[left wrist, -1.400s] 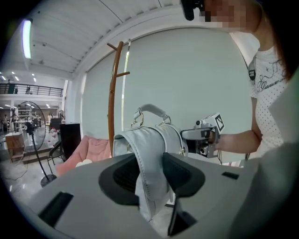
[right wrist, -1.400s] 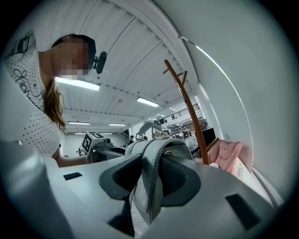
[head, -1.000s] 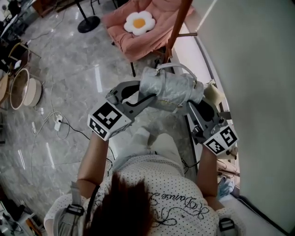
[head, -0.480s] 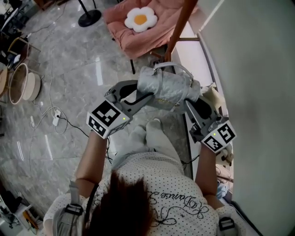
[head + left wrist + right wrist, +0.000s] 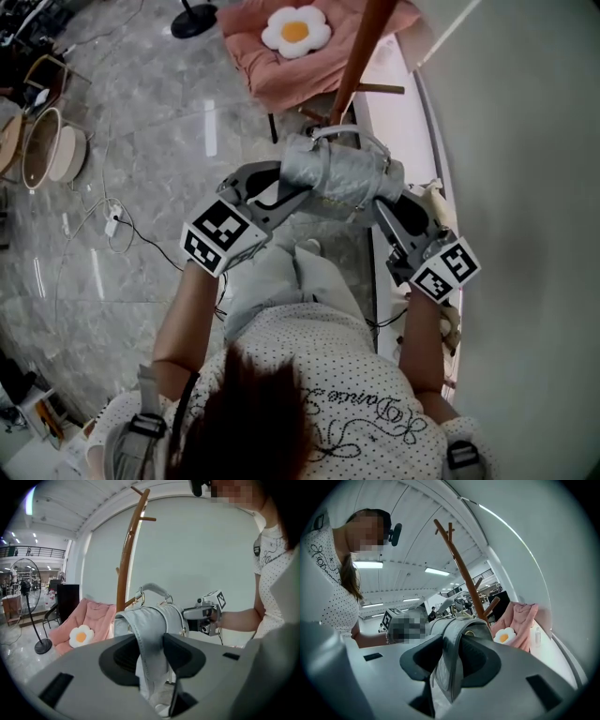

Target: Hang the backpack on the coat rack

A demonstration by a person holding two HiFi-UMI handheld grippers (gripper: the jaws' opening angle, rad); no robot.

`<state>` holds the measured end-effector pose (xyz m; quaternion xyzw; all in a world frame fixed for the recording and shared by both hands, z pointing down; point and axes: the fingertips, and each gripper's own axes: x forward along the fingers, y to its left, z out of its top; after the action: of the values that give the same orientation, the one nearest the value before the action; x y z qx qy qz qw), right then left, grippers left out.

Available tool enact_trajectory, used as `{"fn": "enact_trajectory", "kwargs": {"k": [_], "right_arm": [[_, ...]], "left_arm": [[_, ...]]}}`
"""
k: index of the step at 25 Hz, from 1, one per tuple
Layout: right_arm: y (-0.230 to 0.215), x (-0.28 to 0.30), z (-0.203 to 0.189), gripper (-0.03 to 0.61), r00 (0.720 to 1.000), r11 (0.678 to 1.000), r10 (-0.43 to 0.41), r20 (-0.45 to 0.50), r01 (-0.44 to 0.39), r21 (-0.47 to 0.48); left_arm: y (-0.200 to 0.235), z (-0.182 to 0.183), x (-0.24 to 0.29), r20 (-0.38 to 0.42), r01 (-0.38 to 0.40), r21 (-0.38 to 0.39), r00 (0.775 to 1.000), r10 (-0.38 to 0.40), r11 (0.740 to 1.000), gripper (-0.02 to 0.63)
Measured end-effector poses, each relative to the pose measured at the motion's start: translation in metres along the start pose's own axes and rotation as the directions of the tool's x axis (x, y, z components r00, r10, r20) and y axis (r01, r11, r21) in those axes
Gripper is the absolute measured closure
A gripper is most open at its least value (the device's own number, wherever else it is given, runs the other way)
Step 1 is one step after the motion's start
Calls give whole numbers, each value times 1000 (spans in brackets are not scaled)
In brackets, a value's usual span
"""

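Grey marble floor [image 5: 122,122] spreads out below me, with a white wall [image 5: 525,187] along the right. On the far side stands a pink fabric chair [image 5: 272,80] holding a white daisy-shaped cushion [image 5: 295,30]. Just right of the chair rises the brown wooden coat rack [image 5: 361,52], its short pegs branching off the pole.

I hold the silver-grey quilted backpack [image 5: 342,178] in the air between both tools, in front of my body and near the rack's pole, not hung on any peg. Its curved top handle [image 5: 342,136] points toward the far side, close to the pole.

My left gripper [image 5: 151,656] comes at the backpack from the left. Its dark fingers [image 5: 183,654] are clenched on a grey strap [image 5: 149,639] that runs between them.

My right gripper [image 5: 450,660] comes in from the right, beside the wall. Its fingers [image 5: 480,660] are likewise clamped on a grey strap [image 5: 451,667] of the backpack, folded flat between them.
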<state>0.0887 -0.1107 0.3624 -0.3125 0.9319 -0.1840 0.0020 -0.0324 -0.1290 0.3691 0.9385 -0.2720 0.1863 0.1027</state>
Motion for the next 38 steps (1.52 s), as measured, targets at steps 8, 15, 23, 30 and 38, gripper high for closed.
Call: {"fn": "enact_trajectory", "kwargs": {"k": [8,15,23,30,38], "right_arm": [[-13,2,-18,460,999,999,-3,-47,6,49],[-40,30,-47,460,995,994,-20,-101,30,105],[-58,40,-80,460,986,984,-60,-153,84,156],[-76,48,-99,460,977,980,-91,-192,122,157],[-85,59,-119,460,968,970,-114,-225,157,183]], "left_arm": [[3,-16,14,-53,3,-31,999,-5,1000,459],[34,-46,34,-120,25,-69,992,-33,997,459],[46,-80,54,-171,50,-102,983,-67,994,459],[59,-100,71,-197,54,-114,978,-76,992,459],[68,-123,83,-244,61,-152,965,-98,986,458]]}}
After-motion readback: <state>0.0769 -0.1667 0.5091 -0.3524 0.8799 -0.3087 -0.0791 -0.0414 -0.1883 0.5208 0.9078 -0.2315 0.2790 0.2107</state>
